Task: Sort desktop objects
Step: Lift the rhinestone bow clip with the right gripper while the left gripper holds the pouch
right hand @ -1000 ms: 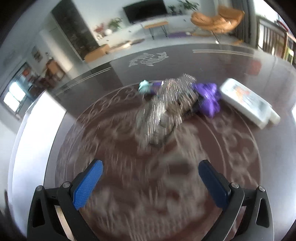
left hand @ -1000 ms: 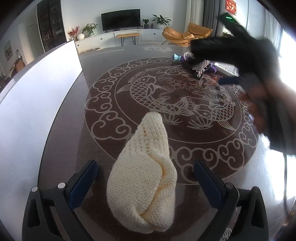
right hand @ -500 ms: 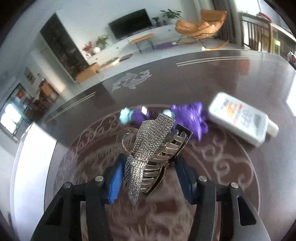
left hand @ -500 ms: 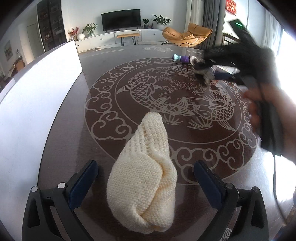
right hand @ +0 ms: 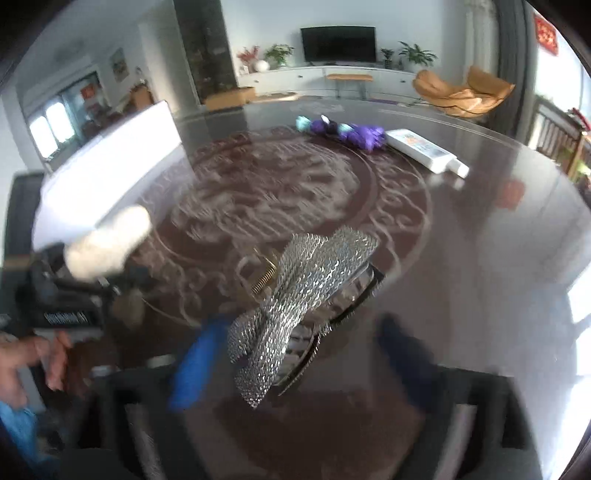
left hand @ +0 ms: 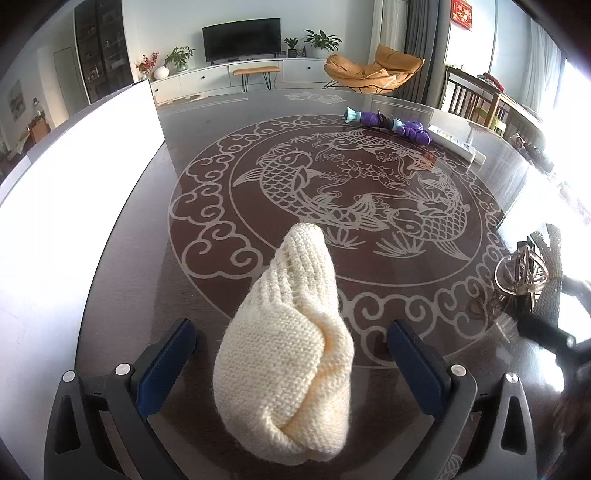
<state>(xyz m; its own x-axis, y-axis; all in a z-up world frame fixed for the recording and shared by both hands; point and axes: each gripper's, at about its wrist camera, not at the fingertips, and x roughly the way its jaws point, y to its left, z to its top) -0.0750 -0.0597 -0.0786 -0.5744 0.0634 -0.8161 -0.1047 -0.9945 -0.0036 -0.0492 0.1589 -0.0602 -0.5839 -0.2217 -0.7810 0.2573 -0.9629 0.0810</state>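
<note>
Left wrist view: left gripper (left hand: pixel 291 363) spread wide, blue pads clear of the ribbed cream knit roll (left hand: pixel 291 332) lying between them on the glossy carp-patterned table (left hand: pixel 369 206). Right wrist view: right gripper (right hand: pixel 295 358) blurred, jaws opening; glittery rhinestone-mesh hair claw (right hand: pixel 295 306) sits between them, pads not touching it.

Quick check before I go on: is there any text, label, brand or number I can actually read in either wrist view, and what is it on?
None can be read.
White tube: orange and dark print on its label, too blurred to read.
Left gripper body: a pale line of lettering, too blurred to read.
Red wall hanging: gold characters, too small to read.
Cream knitted item, rhinestone hair claw, purple toy: no text shows.
</note>
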